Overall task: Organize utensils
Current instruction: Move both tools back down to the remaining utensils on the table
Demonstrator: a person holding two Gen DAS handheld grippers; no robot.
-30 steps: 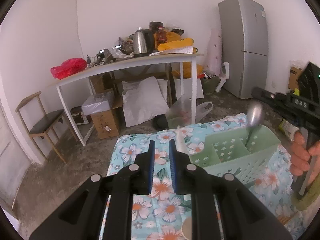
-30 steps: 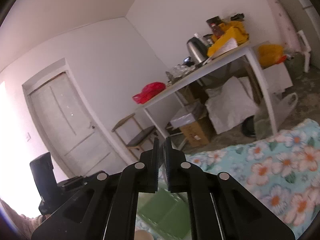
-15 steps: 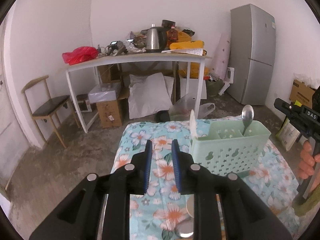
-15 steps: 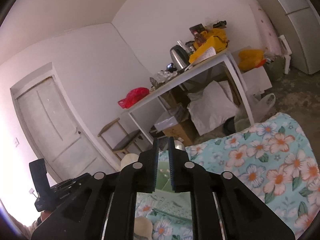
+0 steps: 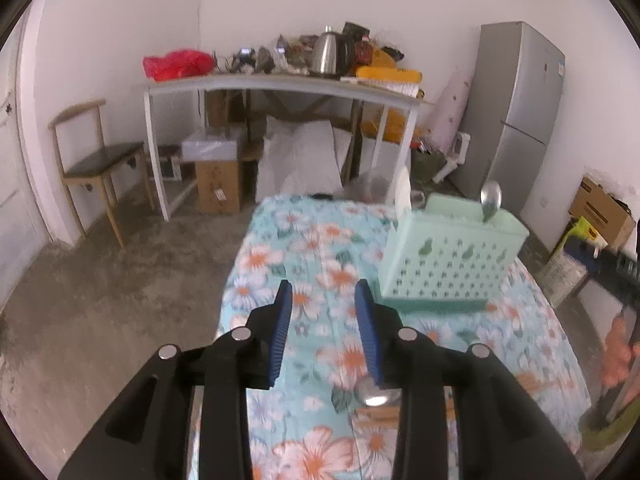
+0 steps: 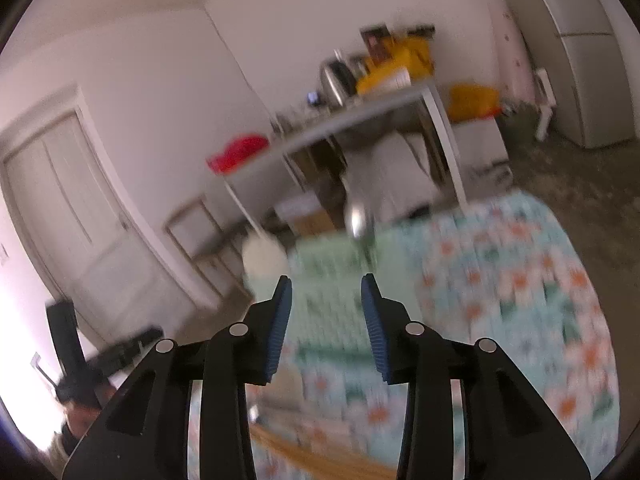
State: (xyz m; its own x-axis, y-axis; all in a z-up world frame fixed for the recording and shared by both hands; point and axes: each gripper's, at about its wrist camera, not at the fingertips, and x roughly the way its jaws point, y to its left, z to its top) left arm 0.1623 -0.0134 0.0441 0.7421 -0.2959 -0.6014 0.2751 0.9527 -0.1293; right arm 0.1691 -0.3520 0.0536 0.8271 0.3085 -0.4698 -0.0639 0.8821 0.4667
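A pale green perforated utensil caddy (image 5: 444, 264) stands on the floral tablecloth (image 5: 312, 288). A metal spoon (image 5: 490, 200) and a white utensil (image 5: 403, 192) stand upright in it. My left gripper (image 5: 324, 300) is open and empty, above the cloth, left of and nearer than the caddy. A metal spoon bowl (image 5: 376, 394) and a wooden utensil (image 5: 380, 414) lie on the cloth under its right finger. In the blurred right wrist view my right gripper (image 6: 326, 292) is open and empty, pointing at the caddy (image 6: 332, 280) with its spoon (image 6: 356, 216) and white utensil (image 6: 262, 256). A wooden handle (image 6: 312, 456) lies below.
Beyond the cloth stands a white table (image 5: 280, 84) with a kettle (image 5: 326, 56) and clutter. A wooden chair (image 5: 100, 160) is at left, a grey fridge (image 5: 516, 116) at right, boxes and bags on the concrete floor. The other gripper's body (image 5: 616, 272) shows at the right edge.
Both grippers have opened from shut. The left has drawn back and lowered towards the cloth. The right has tipped down towards the caddy, where the spoon now stands.
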